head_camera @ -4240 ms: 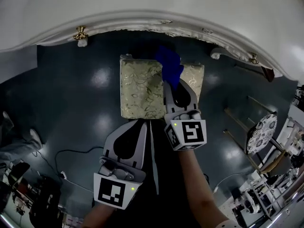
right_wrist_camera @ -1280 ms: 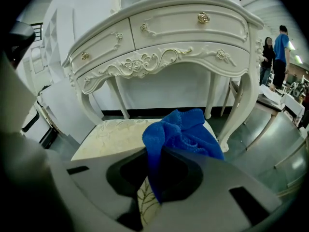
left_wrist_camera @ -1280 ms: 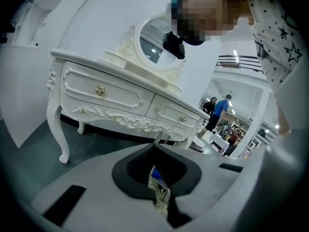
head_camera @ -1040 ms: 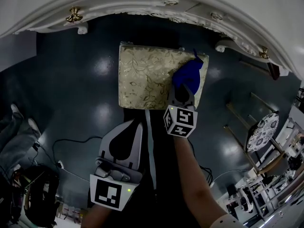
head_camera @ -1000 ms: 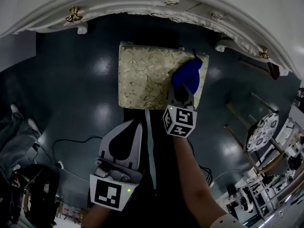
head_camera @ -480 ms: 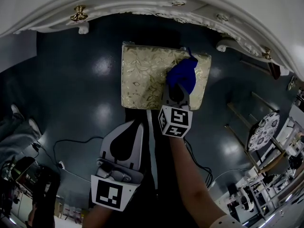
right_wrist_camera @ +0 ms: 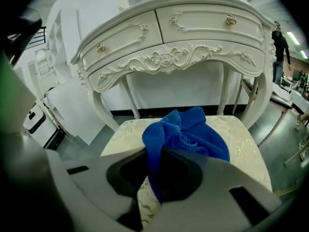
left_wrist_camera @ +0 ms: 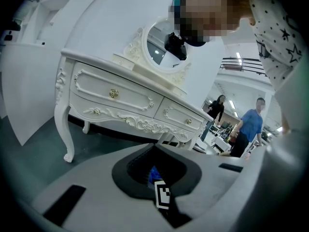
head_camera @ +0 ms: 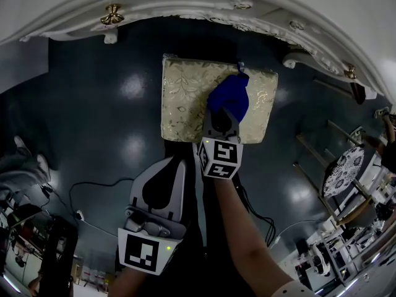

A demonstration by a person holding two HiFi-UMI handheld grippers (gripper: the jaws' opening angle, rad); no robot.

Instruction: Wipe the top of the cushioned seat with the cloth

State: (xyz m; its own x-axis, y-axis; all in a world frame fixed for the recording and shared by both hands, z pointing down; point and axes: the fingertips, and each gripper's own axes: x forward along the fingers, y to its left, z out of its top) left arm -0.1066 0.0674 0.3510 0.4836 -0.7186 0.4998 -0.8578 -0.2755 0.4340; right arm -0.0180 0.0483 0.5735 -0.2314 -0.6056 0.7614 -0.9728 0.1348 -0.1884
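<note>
The cushioned seat point(head_camera: 185, 104) is a square stool with pale gold floral fabric, standing on the dark floor below a white dressing table. A blue cloth point(head_camera: 229, 99) lies bunched on its right half, and my right gripper point(head_camera: 224, 113) is shut on it, pressing it to the cushion. In the right gripper view the cloth point(right_wrist_camera: 186, 137) spills out over the jaws onto the seat point(right_wrist_camera: 241, 144). My left gripper point(head_camera: 176, 161) hangs back near my body, short of the stool's near edge, its jaws closed with nothing in them.
The white dressing table point(head_camera: 185, 11) with gold knobs curves over the far side of the stool; its legs point(right_wrist_camera: 260, 91) flank the seat. A round patterned stool point(head_camera: 339, 173) and wooden rods stand at the right. Cables point(head_camera: 93, 197) lie on the floor at left.
My right gripper has dragged the blue cloth leftward across the cushion, from the right edge toward the middle. The left gripper has stayed where it was.
</note>
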